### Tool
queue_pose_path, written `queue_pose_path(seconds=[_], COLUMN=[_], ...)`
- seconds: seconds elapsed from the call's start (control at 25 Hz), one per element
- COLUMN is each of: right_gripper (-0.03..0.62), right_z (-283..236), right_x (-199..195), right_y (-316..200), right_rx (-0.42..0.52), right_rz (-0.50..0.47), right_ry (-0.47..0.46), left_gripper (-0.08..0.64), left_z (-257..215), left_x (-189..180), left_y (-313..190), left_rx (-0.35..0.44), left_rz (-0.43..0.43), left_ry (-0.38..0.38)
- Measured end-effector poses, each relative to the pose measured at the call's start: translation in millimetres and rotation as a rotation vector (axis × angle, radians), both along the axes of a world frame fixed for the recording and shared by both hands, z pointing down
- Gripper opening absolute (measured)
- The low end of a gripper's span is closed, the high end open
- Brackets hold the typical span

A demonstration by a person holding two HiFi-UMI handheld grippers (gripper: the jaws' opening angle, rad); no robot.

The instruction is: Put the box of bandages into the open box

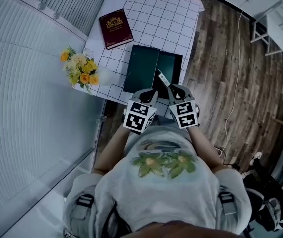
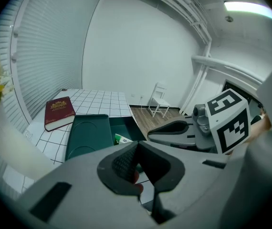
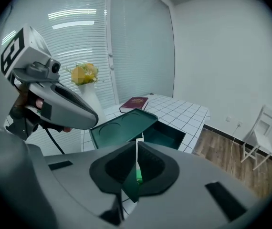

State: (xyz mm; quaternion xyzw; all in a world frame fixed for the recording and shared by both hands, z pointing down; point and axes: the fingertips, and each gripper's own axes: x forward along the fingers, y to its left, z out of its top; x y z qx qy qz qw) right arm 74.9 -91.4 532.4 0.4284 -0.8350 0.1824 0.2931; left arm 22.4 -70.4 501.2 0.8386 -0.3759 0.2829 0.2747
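Observation:
The open dark green box (image 1: 170, 67) lies on the grid-patterned table (image 1: 156, 19), its lid (image 1: 140, 68) flat on the left beside it. My right gripper (image 1: 174, 90) hovers at the table's near edge, shut on the thin white and green box of bandages (image 1: 162, 78), which sticks out toward the open box. In the right gripper view the bandage box (image 3: 137, 168) stands edge-on between the pads, with the open box (image 3: 167, 135) just beyond. My left gripper (image 1: 151, 94) is close beside it, shut and holding nothing (image 2: 135, 159).
A red book (image 1: 115, 28) lies on the far left part of the table. A vase of yellow flowers (image 1: 81, 69) stands at the table's left edge by the blinds. A white chair (image 1: 273, 26) stands on the wood floor at the right.

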Motion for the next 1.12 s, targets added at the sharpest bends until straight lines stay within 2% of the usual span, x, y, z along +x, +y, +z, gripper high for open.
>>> queue_pose_path(seconds=[0.32, 0.44, 0.68, 0.88, 1.12], right_gripper=[0.008, 0.008, 0.008, 0.008, 0.008], right_z=[-17, -19, -25, -24, -16], right_x=[3, 4, 1, 1, 6], right_y=[11, 14, 20, 23, 27], right_rx=[0.005, 0.007, 0.007, 0.013, 0.005], right_rz=[0.0, -0.004, -0.006, -0.005, 0.0], right_ry=[-0.012, -0.021, -0.035, -0.035, -0.021], left_gripper=[0.008, 0.008, 0.008, 0.008, 0.008], left_z=[-5, -8, -13, -12, -16], left_x=[4, 2, 7, 3, 10], left_y=[5, 5, 10, 9, 15], left_rx=[0.009, 0.041, 0.078, 0.098, 0.107], left_rz=[0.009, -0.019, -0.023, -0.057, -0.042], left_ry=[0.004, 0.0, 0.007, -0.014, -0.031])
